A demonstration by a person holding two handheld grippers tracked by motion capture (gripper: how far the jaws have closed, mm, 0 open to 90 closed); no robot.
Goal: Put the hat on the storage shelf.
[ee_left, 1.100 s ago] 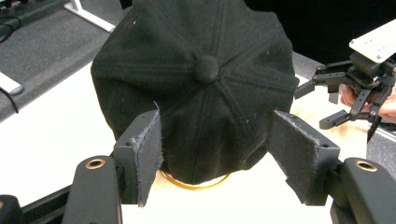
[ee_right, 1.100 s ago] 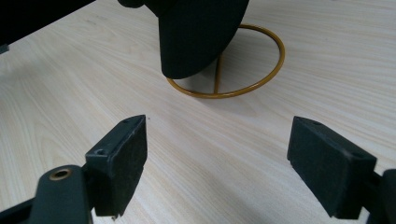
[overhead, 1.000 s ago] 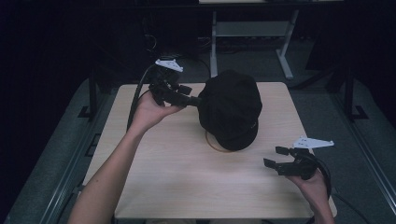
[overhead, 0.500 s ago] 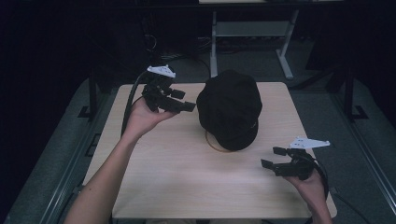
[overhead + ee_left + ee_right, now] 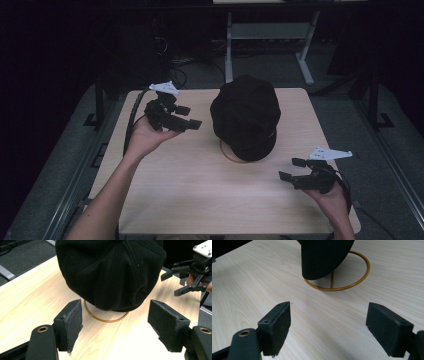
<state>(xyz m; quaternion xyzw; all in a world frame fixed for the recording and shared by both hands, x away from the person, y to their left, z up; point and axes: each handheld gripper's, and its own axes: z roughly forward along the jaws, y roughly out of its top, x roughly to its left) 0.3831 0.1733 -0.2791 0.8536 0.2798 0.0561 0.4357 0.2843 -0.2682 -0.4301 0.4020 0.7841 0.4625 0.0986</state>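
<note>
Two grippers stand ready with nothing between their pads: the left gripper (image 5: 192, 117), whose jaws have just been opening, hangs spread wide just beside the black cap (image 5: 246, 116), and the right gripper (image 5: 292, 169) waits, also spread wide, near the table's (image 5: 200, 200) front right corner, well apart from it. The cap sits on a gold wire stand (image 5: 359, 277) at the table's middle, its ring base flat on the wood. Judging by how things lie, the cap has been set on the stand and let go, so the careful way on is to draw the left gripper straight back without brushing the fabric, since a nudge could tip the light stand. No brand, label or writing can be read on the cap, only a faint mark on its side too small to make out.
</note>
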